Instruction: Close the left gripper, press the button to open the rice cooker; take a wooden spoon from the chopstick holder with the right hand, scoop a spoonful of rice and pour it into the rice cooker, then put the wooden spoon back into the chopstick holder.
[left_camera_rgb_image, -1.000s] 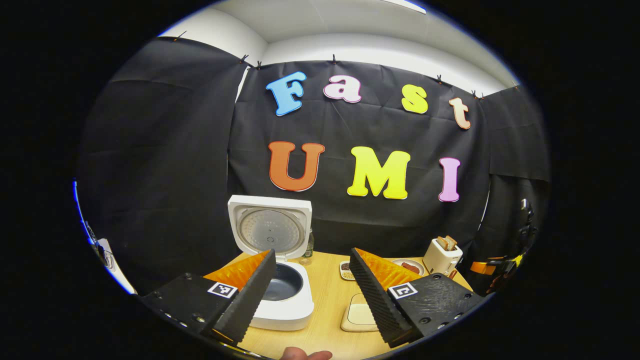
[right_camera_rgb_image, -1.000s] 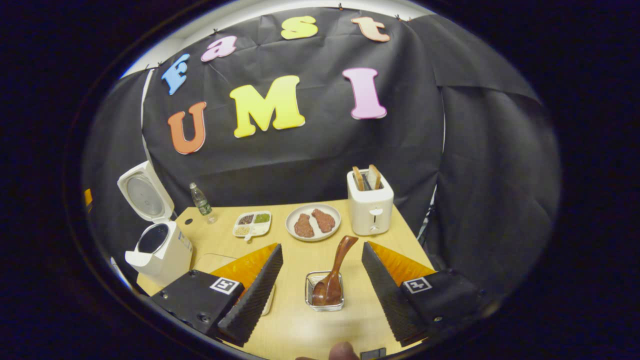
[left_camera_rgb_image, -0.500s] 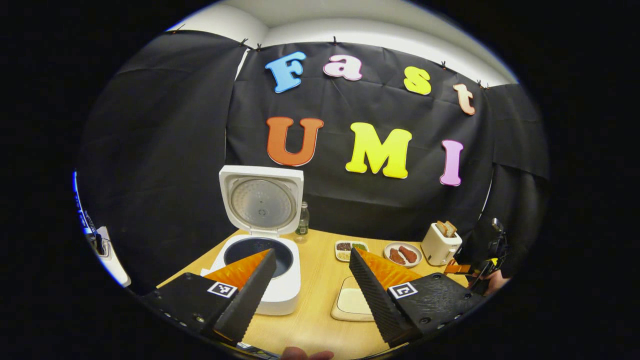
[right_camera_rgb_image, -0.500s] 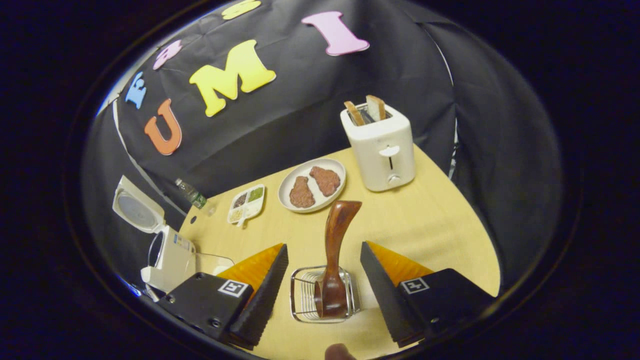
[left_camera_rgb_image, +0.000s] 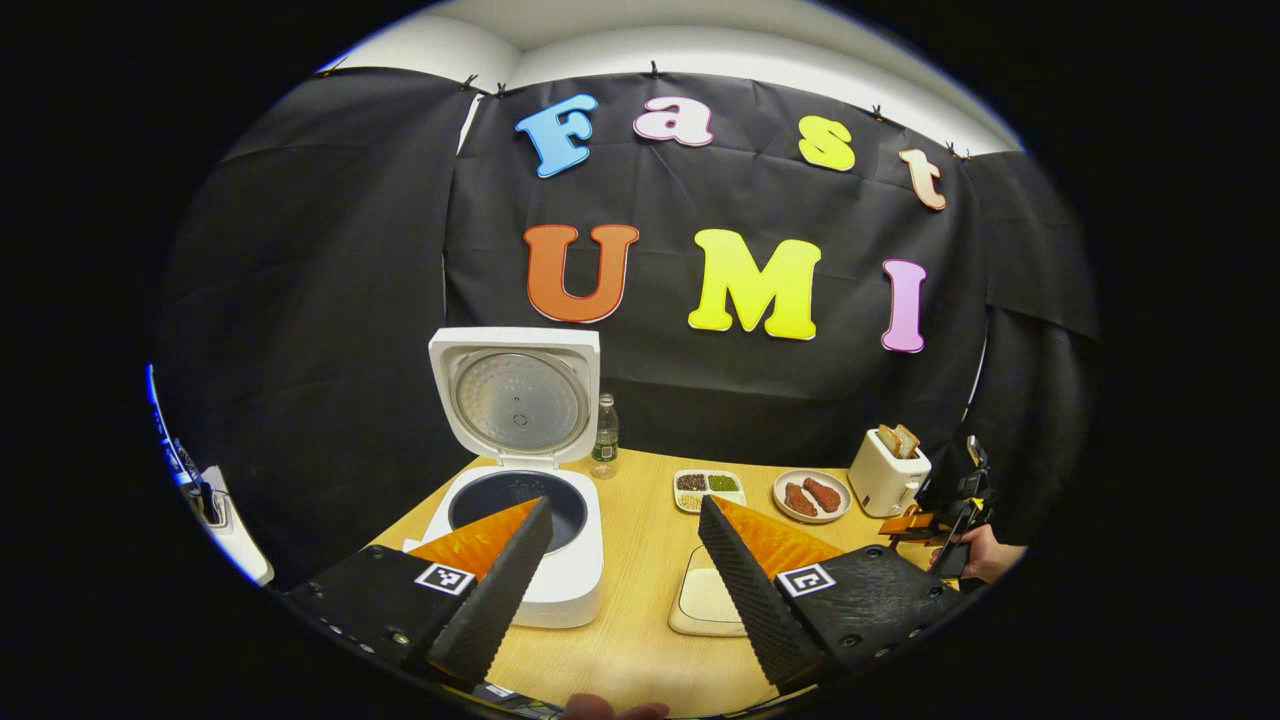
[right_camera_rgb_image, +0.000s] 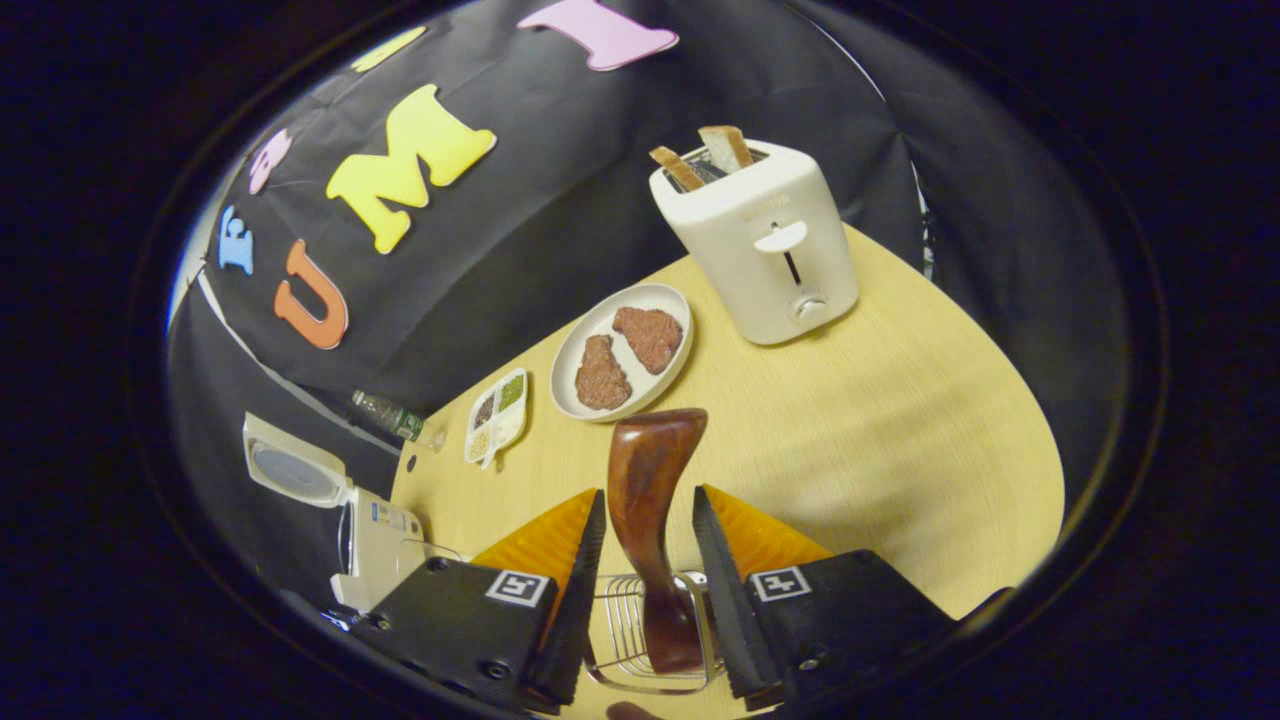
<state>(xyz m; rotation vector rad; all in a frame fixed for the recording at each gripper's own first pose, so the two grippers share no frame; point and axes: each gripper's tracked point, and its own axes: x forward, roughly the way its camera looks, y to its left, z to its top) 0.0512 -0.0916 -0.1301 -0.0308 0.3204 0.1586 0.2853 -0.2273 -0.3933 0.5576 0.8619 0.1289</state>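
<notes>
Pale wooden tabletop: white rice cooker, lid raised. Right gripper has descended and narrowed around the dark wooden spoon standing in the wire chopstick holder; contact uncertain. Left gripper wide open, empty. Spoon pickup imminent.

The right gripper is down over the chopstick holder, jaws narrowed around the wooden spoon.
</notes>
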